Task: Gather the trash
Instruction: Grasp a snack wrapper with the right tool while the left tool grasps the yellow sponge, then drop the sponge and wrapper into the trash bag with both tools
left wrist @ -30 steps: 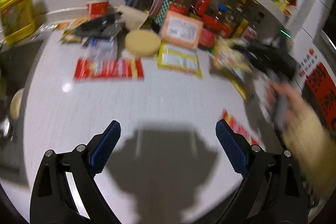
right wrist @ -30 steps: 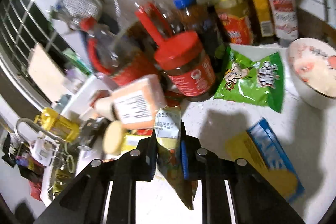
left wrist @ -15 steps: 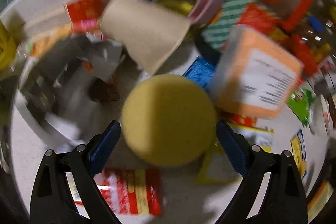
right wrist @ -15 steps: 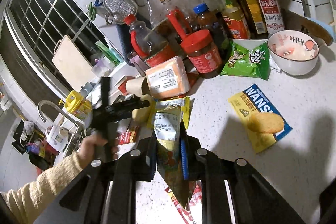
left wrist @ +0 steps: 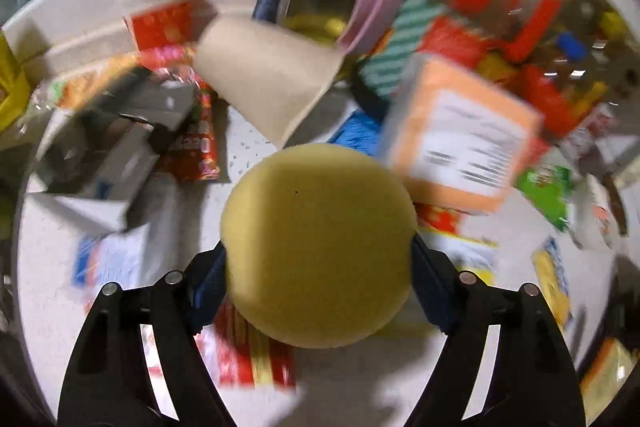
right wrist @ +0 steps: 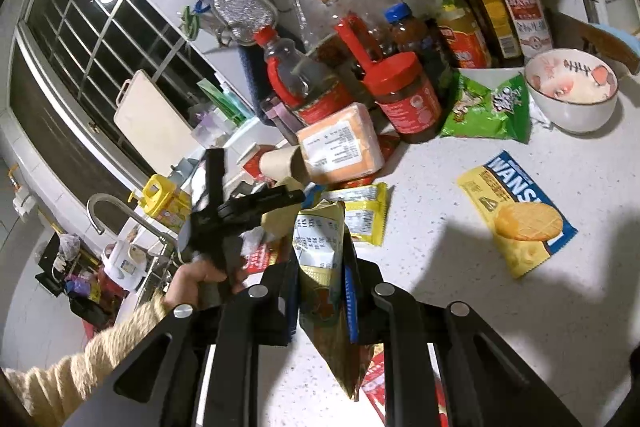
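- Closing on stock: left gripper (left wrist: 318, 279), pointed steeply down at the white countertop (left wrist: 240, 143). Its jaws have just been closing, with the round yellow sponge (left wrist: 318, 245) between them. The blue pads (left wrist: 208, 285) stand at the disc's two sides, seemingly touching its rim; firm pressure cannot be confirmed. Approach across the widest part suits a soft round item, which probably gives under squeeze.
- Round yellow sponge: lying flat, overlapping a red-and-yellow wrapper (left wrist: 248, 351), just beside the orange labelled pack (left wrist: 460, 143) and the tipped tan paper cup (left wrist: 268, 83). Whether it has left the surface cannot be told.
- Right gripper (right wrist: 320, 291): fingers pressed together, pinching a yellow-green snack wrapper (right wrist: 320, 267). The wrapper hangs upright, its tip drooping below the jaws, clear of the counter. Held aside, apparently to keep one collected piece secure while the other hand works.
- Person's hand (right wrist: 200, 279) in a knitted cream sleeve (right wrist: 80, 363), gripping the left tool's handle, seen from the right wrist view.
- Uncollected trash, judged: biscuit wrapper (right wrist: 516, 211), green snack bag (right wrist: 486, 107), yellow sachet (right wrist: 362, 215), all flat on the counter, well apart from both grippers.
- Likely not trash: red-lidded jar (right wrist: 406, 95), bowl (right wrist: 572, 95).
- Risk: the crowded neighbours could be dragged along on the lift.
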Demonstrator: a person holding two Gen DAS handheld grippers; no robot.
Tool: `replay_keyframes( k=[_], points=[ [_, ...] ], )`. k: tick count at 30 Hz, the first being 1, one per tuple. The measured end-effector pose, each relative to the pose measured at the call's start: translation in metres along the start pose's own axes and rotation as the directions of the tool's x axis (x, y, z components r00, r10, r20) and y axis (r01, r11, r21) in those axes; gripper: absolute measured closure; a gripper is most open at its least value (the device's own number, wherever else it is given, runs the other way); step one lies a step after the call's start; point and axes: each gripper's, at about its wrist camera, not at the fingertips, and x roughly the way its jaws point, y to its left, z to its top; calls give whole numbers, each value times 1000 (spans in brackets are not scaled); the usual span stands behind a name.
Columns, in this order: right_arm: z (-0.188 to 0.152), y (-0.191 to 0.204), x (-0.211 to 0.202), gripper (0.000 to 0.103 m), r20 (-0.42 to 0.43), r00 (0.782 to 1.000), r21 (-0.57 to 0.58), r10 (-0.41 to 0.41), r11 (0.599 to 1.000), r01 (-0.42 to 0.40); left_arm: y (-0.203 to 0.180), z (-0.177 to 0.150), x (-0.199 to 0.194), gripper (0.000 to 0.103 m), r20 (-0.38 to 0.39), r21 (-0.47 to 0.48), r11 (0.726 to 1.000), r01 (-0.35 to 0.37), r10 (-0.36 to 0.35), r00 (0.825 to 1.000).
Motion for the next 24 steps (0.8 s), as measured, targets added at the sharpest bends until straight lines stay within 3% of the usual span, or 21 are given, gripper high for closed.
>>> replay_keyframes(
  k=[3,6,10,14,16,18,20,24],
  points=[
    [-2,13,-3,85,-7,1000,-36,12,999,-12,-3,-29,-59,26,77,63,991,117,-122,990],
    [-8,31,-11,85,-15,999,-80,33,996,-34,2,-73,-123,26,115,147,975,167,-184,976],
    [-32,59,-27,85,-84,994,-165,67,983,-81,13,-131,-173,26,71,190,958,217,-234,970],
    [-68,85,-42,85,-204,973,-225,106,963,-151,30,-205,-210,25,-24,198,926,321,-323,946],
    [-93,95,-46,85,-280,954,-241,109,954,-180,36,-245,-218,25,-77,200,923,328,-319,945],
    [-126,100,-41,85,-379,921,-233,91,954,-190,40,-277,-212,25,-138,179,928,325,-304,943],
    [-155,98,-32,84,-448,891,-214,73,959,-186,42,-313,-191,24,-221,174,941,290,-250,943],
    [-216,77,5,83,-542,840,-219,-17,968,-121,50,-374,-132,23,-339,159,952,262,-196,920]
  ],
)
